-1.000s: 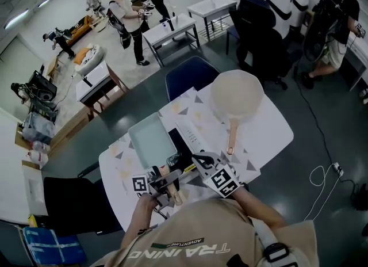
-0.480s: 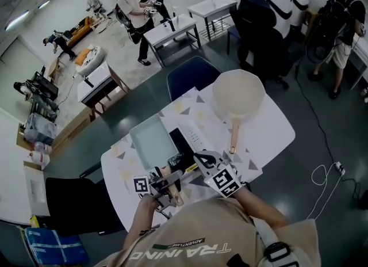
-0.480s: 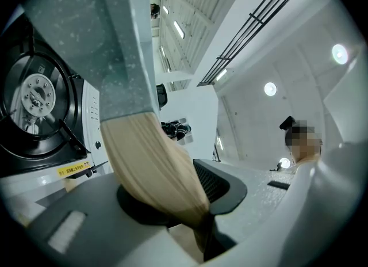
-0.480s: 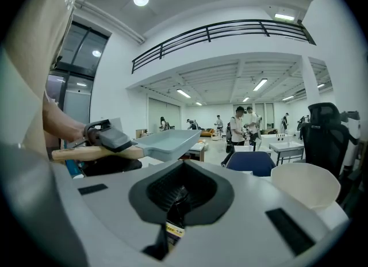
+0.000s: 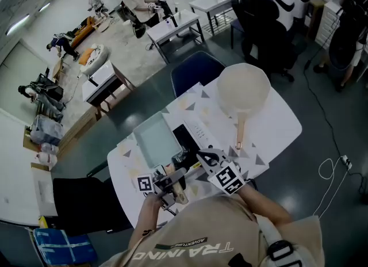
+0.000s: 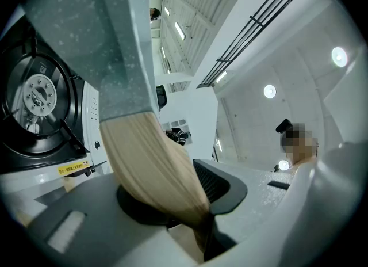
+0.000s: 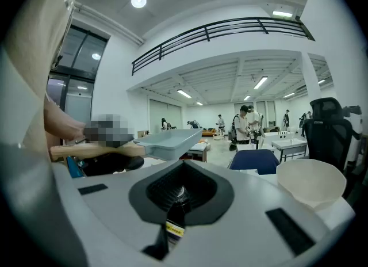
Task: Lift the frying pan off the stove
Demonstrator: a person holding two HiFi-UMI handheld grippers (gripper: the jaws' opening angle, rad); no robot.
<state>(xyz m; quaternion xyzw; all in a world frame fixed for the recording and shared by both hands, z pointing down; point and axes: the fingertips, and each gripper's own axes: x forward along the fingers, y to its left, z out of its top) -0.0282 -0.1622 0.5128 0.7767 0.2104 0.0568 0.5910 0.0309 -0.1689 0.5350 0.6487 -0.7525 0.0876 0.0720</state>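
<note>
— Where is the pan?

— I have the pan (image 5: 154, 140) in my left gripper (image 5: 168, 179), whose jaws pinch the wooden handle (image 6: 152, 168) near its end. In the head view the pan hangs at ten o'clock of the black stove (image 5: 187, 140), above the table (image 5: 276, 123). The left gripper view shows the burner (image 6: 34, 96) uncovered, with the pan's underside apart from it.

— What's in it?

— Its inside shows bare grey from rim to rim.

— And your other gripper?

— My right gripper (image 5: 206, 157) is just beside the left one, at three o'clock of it, over the stove's near edge. Its jaws are pressed together with no object between them. Through the slit I see only a yellow sticker (image 7: 174, 229) below.

— The pot?

— The cream pot (image 5: 244, 89) stands on the table at one o'clock of the stove, well apart from the pan. The pot handle (image 5: 240, 134) points back toward me. Its bowl shows plain cream inside.
</note>
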